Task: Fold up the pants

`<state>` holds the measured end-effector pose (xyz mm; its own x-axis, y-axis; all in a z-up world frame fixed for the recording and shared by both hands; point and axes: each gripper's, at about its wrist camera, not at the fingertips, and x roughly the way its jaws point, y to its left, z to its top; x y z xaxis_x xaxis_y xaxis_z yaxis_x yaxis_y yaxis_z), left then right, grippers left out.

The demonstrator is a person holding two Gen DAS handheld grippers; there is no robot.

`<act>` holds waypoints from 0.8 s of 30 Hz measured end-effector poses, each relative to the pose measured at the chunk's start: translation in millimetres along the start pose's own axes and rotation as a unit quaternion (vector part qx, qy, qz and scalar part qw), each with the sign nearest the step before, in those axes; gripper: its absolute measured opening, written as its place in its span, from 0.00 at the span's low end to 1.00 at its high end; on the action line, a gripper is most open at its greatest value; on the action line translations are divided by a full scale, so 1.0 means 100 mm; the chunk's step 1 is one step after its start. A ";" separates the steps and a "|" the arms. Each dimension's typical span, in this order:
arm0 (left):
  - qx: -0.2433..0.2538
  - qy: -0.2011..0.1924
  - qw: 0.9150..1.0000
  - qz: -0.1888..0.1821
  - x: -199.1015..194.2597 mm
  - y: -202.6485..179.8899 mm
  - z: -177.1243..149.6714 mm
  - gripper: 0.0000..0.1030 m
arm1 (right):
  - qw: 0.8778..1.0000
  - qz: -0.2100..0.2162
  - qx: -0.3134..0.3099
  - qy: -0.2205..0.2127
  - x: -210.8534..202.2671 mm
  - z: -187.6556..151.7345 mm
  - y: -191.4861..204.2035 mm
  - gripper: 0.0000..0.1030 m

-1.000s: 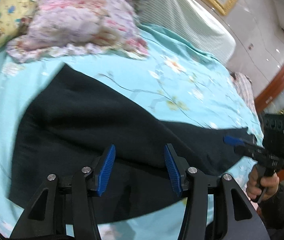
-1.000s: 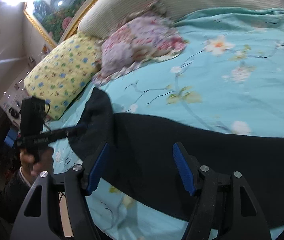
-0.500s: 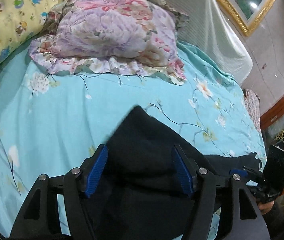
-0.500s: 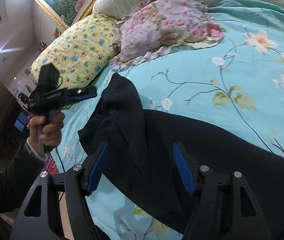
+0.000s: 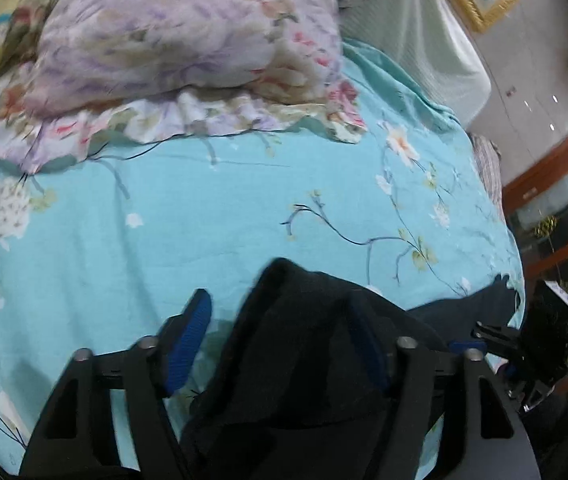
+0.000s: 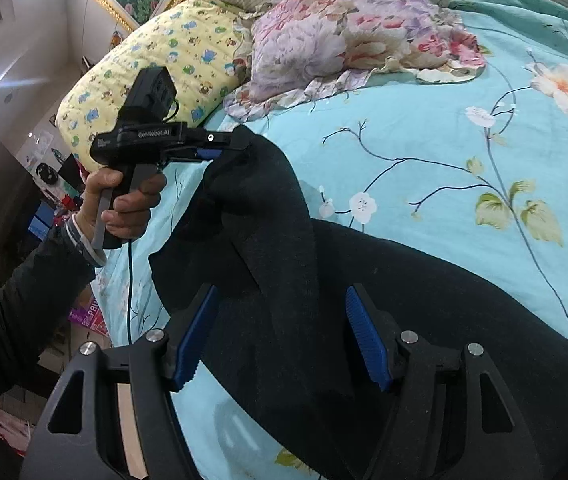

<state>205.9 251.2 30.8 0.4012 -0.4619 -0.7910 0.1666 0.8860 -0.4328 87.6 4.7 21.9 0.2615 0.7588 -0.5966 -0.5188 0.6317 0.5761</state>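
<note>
Dark pants (image 6: pixel 423 312) lie across a light blue floral bedsheet (image 6: pixel 423 148). My left gripper (image 5: pixel 284 344) stands wide open, and a raised fold of the pants (image 5: pixel 303 340) is draped over its right finger. In the right wrist view the left gripper (image 6: pixel 224 146) lifts that end of the pants off the bed. My right gripper (image 6: pixel 280 332) is open and empty, hovering just above the flat part of the pants. In the left wrist view the right gripper (image 5: pixel 467 344) sits low at the right, near the far end of the pants.
A floral ruffled pillow (image 5: pixel 172 48) lies at the head of the bed, also seen in the right wrist view (image 6: pixel 347 28). A yellow patterned pillow (image 6: pixel 156 68) lies beside it. The bed's edge drops to a cluttered floor (image 6: pixel 80 320) at the left.
My left gripper has lifted the pants end higher and carried it toward the pillows. The right gripper has stayed open over the flat pants.
</note>
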 end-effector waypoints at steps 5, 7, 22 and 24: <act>0.019 -0.025 0.999 0.020 -0.12 -0.12 -0.08 0.15 | 1.000 -0.009 -0.010 0.008 0.08 0.01 0.06 0.23; 0.022 -0.042 0.999 0.022 -0.24 -0.15 -0.14 0.11 | 1.000 -0.012 -0.020 0.003 0.06 0.01 0.10 0.11; -0.034 -0.139 0.989 0.033 -0.90 -0.19 -1.08 0.05 | 0.995 0.017 -0.100 0.002 -0.12 -0.30 0.54 0.03; -0.050 -0.139 0.989 0.032 -0.87 -0.15 -1.20 0.05 | 0.994 0.015 -0.107 0.009 -0.07 -0.35 0.58 0.03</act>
<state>60.6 273.4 53.8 0.6416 -0.3636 -0.6754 0.0490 0.8981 -0.4370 26.7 30.4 40.1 0.2302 0.7729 -0.5913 -0.6886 0.5587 0.4623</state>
